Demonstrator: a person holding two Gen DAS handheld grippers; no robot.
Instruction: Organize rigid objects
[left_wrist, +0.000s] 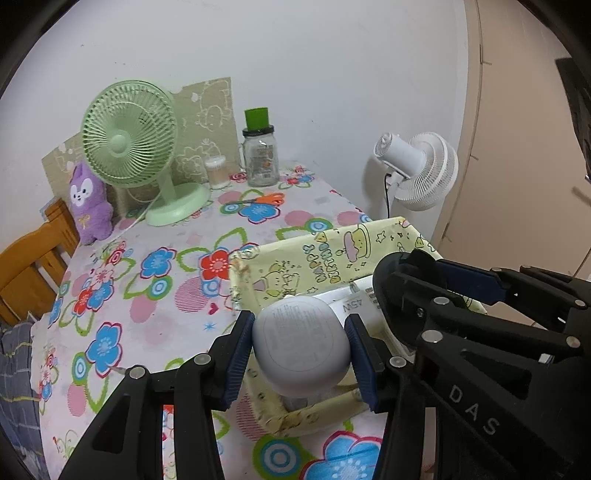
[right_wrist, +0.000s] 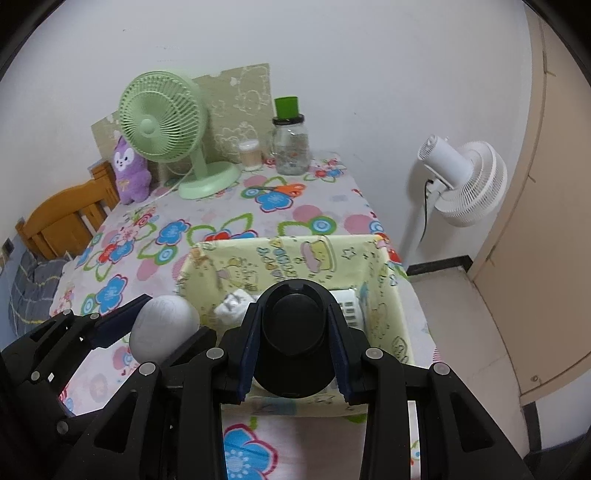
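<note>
We've got a pale grey egg-shaped case (left_wrist: 301, 341) pinched between the blue pads of our left gripper (left_wrist: 299, 354), jaws part-closed on its sides, fine print on its face. Our right gripper (right_wrist: 295, 343) is clamped nearly shut on a round black device (right_wrist: 295, 332). Both hang over the yellow cartoon-print box (right_wrist: 391, 295), just ahead of and beneath the jaws. Inside it we spot white items: a labelled white pack (right_wrist: 349, 304) and a crumpled white piece (right_wrist: 232, 304). The jaws hide most of the box floor, so the rest we can't make out.
</note>
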